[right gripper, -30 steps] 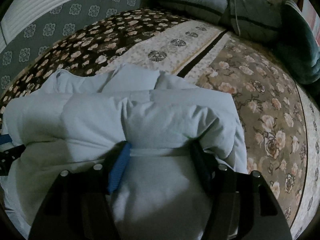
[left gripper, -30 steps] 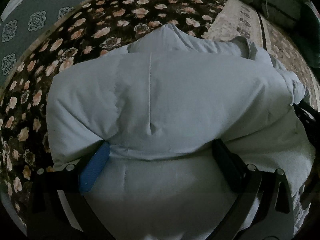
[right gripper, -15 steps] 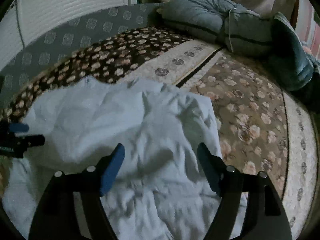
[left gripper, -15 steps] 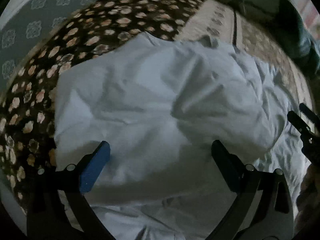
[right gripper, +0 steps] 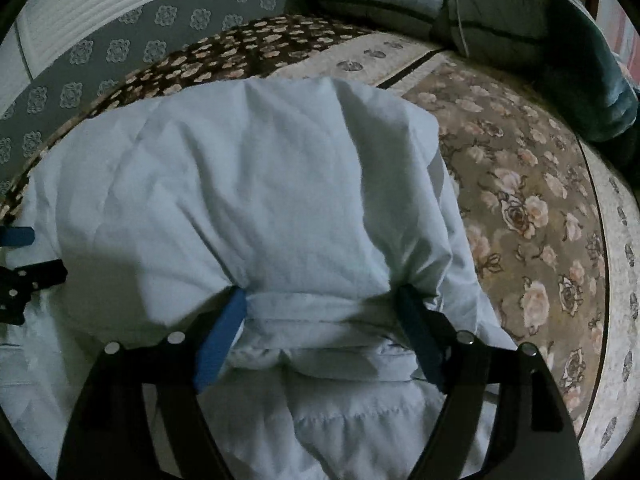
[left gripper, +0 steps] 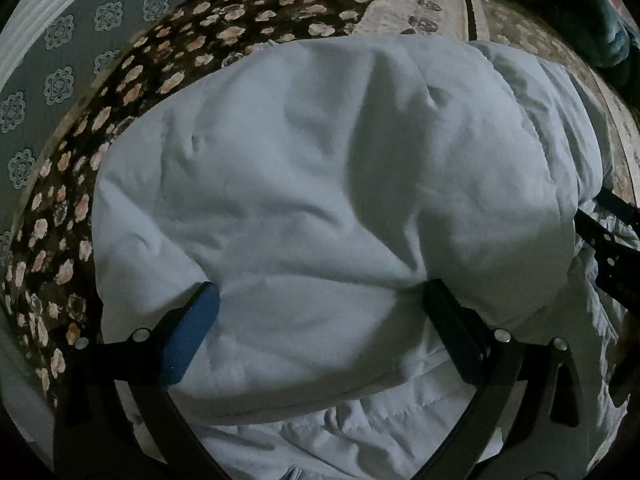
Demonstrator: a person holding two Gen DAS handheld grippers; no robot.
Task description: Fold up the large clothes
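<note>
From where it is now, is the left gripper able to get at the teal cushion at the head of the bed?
Probably not directly. The left gripper has the bulky pale garment bunched between its fingers, and that mound lies between it and the teal cushion far off.

From my left camera, the puffy pale-blue padded garment (left gripper: 320,184) covers most of the dark rose-patterned bedspread (left gripper: 80,184), and its lower folds run off the bottom edge. The black-framed right gripper (left gripper: 608,240) is cut by the right edge. On my right camera, the teal cushion (right gripper: 592,80) is clipped too.
</note>
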